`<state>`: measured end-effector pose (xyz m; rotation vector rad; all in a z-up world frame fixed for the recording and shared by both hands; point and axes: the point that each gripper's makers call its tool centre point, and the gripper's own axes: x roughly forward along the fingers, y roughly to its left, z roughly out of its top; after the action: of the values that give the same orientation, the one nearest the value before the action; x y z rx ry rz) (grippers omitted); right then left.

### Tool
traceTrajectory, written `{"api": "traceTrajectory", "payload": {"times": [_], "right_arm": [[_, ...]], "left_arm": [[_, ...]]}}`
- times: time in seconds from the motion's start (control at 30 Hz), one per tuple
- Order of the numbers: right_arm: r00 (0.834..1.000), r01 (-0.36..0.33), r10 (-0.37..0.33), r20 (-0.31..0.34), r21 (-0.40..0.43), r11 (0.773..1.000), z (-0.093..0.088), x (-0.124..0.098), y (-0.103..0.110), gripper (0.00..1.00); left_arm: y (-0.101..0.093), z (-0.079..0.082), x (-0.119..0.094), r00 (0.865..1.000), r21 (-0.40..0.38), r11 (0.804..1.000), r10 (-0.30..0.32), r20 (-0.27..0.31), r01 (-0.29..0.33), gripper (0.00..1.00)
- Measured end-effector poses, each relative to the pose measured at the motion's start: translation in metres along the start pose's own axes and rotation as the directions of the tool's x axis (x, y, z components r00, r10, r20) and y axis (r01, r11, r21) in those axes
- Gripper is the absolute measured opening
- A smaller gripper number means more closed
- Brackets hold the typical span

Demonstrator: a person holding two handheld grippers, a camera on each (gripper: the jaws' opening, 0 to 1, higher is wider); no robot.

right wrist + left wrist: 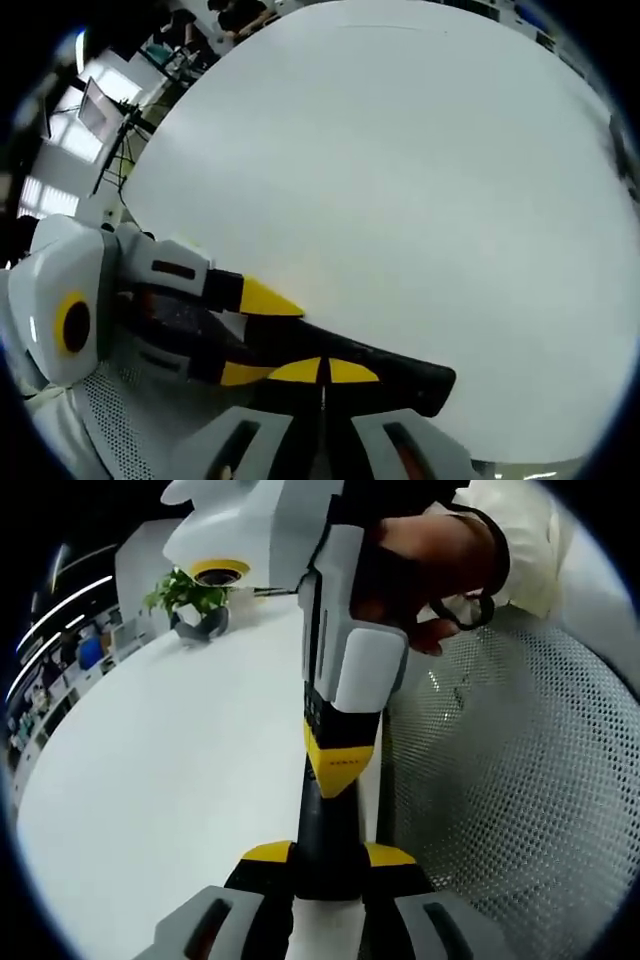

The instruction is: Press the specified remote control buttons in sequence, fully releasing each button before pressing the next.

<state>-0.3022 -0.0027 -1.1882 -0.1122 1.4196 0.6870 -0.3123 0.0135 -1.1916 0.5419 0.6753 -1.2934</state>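
Holding the remote [326, 825] clamped in the left gripper [325, 868] fingers, raised off the white table [170, 780], apparently to steady it for pressing. Right gripper [322, 372] fingers are closed tip to tip, grasping nothing, their tip on the remote's face like a poking point. Only container is a far pot [203, 625] holding a plant [185, 588].

Bare white table [150, 780]; potted plant [190, 602] at its far edge

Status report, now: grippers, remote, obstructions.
Left gripper shut on remote, above the table. Right gripper shut, tips together at the remote. Nothing in the way; potted plant far off.
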Motion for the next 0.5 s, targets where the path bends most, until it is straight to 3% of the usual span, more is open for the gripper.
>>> {"api": "traceTrajectory", "payload": {"times": [0.1,0.23,0.5], "right_arm": [[1.0,0.006,-0.006,0.0,-0.017,1.0,0.001,0.0,0.0,0.0],[0.999,-0.036,0.036,0.015,-0.019,0.999,0.005,0.003,0.01,0.0],[1.0,-0.003,0.003,0.0,-0.081,0.997,0.005,0.004,0.01,0.0]], "left_arm": [[0.0,0.0,0.0,1.0,0.0,1.0,0.0,0.0,0.0,0.24],[0.0,0.0,0.0,1.0,0.001,1.0,0.0,0.0,0.0,0.24],[0.0,0.0,0.0,1.0,0.002,1.0,0.0,-0.001,0.0,0.24]]}}
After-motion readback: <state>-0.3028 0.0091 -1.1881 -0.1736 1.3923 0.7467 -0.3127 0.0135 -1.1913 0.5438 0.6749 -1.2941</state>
